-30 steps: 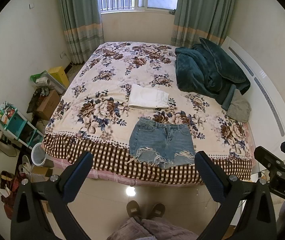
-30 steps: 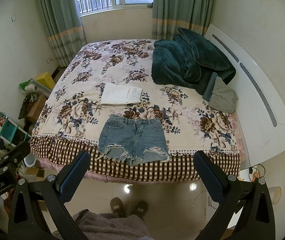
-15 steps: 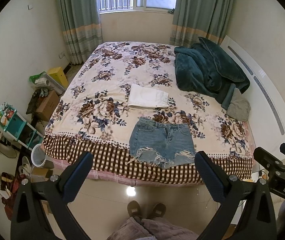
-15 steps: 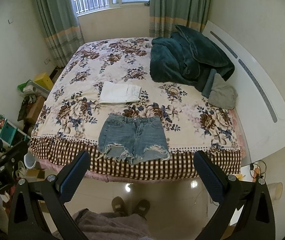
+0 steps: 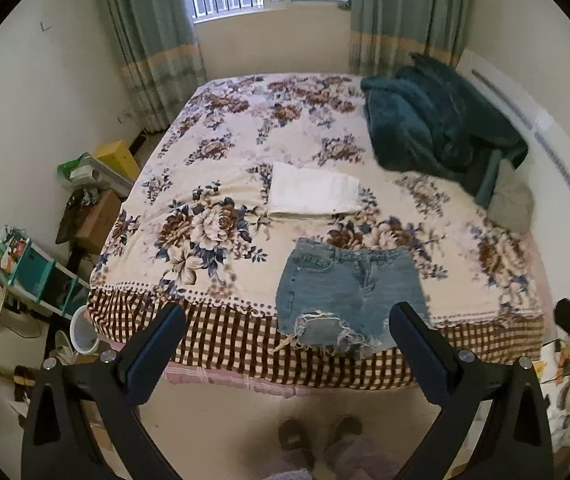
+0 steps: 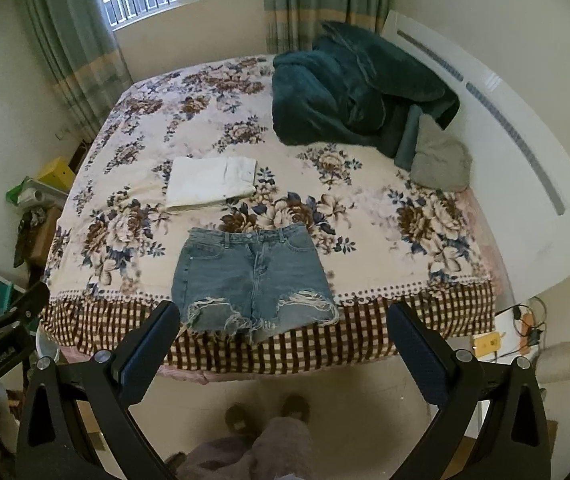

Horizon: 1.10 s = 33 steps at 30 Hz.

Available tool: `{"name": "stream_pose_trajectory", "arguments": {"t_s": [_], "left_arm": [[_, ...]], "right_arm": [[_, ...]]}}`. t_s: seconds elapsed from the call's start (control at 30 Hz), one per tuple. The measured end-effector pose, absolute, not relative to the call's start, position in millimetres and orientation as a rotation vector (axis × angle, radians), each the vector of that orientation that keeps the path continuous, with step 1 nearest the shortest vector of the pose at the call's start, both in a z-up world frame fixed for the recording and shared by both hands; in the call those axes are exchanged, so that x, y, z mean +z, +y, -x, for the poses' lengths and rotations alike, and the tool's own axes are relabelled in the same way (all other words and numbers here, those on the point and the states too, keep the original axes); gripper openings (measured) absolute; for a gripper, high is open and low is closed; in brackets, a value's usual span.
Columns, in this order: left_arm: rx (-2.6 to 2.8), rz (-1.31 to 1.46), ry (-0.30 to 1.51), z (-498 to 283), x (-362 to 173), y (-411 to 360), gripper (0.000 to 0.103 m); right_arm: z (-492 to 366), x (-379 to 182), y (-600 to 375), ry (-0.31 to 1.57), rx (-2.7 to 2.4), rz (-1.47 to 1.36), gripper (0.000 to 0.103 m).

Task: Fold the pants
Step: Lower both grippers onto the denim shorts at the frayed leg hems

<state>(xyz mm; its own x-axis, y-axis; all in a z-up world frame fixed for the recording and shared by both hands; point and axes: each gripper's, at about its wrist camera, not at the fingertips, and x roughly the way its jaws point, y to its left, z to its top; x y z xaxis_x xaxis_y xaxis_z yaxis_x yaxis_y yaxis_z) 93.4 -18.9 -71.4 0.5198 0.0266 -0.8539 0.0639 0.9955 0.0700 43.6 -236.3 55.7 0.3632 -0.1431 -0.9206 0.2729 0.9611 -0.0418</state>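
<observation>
A pair of denim shorts [image 5: 349, 284] [image 6: 253, 276] lies flat on the bed [image 5: 205, 184] [image 6: 385, 216] near its front edge, waistband toward the window, frayed hems reaching the checkered border. Just beyond them rests a folded white garment [image 5: 312, 194] [image 6: 211, 182]. A teal blanket [image 5: 433, 128] [image 6: 349, 92] is heaped at the far right corner. The left gripper [image 5: 285, 350] and right gripper [image 6: 283, 348] hang above the floor before the bed, fingers spread wide and holding nothing.
</observation>
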Motion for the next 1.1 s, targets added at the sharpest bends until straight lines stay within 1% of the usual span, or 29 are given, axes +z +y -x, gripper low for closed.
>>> {"name": "stream_pose_trajectory", "arguments": {"t_s": [0.1,0.23,0.33,0.37,0.4,0.43,0.47,0.5,0.6,0.77,0.8,0.97,1.0,1.1], "left_arm": [[-0.015,-0.106,1.080,-121.7,-105.2,-37.6,0.103],[0.016,-0.103,1.139,-157.8,-153.2,-60.4,0.103],[0.069,-0.076,1.175,-192.3,-199.3,-85.1,0.103],[0.083,-0.068,1.183,-199.4,-212.1,-91.7,0.103],[0.103,-0.062,1.188,-207.0,-226.3,-98.5,0.103],[0.137,-0.064,1.200,-217.1,-247.6,-111.2,0.103],[0.158,-0.059,1.216,-224.2,-267.1,-121.0,0.103],[0.170,-0.053,1.230,-227.1,-281.2,-127.6,0.103],[0.211,-0.013,1.303,-233.2,-353.1,-165.4,0.103],[0.181,0.045,1.481,-212.4,-467.3,-242.6,0.103],[0.167,0.055,1.510,-206.1,-483.6,-257.9,0.103],[0.164,0.016,1.575,-182.2,-552.7,-321.9,0.103],[0.174,-0.007,1.580,-179.9,-564.2,-328.1,0.103],[0.239,-0.094,1.579,-178.1,-594.8,-332.8,0.101]], "right_arm": [[-68.4,10.7,-271.1,1.223,-0.269,-0.143,0.103],[-108.2,-62.8,-333.2,1.285,-0.223,-0.186,0.103],[-147.6,-116.9,-377.7,1.323,-0.159,-0.179,0.103],[-165.7,-140.0,-395.3,1.341,-0.123,-0.176,0.100],[-178.7,-160.1,-407.9,1.357,-0.094,-0.176,0.091],[-195.7,-184.8,-421.6,1.384,-0.057,-0.178,0.085],[-215.0,-214.4,-438.2,1.420,-0.019,-0.177,0.071],[-230.9,-241.0,-450.8,1.453,0.000,-0.171,0.061],[-272.4,-312.9,-483.8,1.520,0.045,-0.146,0.060],[-305.2,-409.4,-517.4,1.624,0.119,-0.200,0.062],[-312.2,-433.8,-525.0,1.644,0.132,-0.192,0.062],[-314.5,-501.2,-517.0,1.731,0.207,-0.212,0.064],[-319.6,-519.3,-516.7,1.745,0.233,-0.235,0.065],[-324.6,-549.2,-501.4,1.745,0.301,-0.266,0.065]]}}
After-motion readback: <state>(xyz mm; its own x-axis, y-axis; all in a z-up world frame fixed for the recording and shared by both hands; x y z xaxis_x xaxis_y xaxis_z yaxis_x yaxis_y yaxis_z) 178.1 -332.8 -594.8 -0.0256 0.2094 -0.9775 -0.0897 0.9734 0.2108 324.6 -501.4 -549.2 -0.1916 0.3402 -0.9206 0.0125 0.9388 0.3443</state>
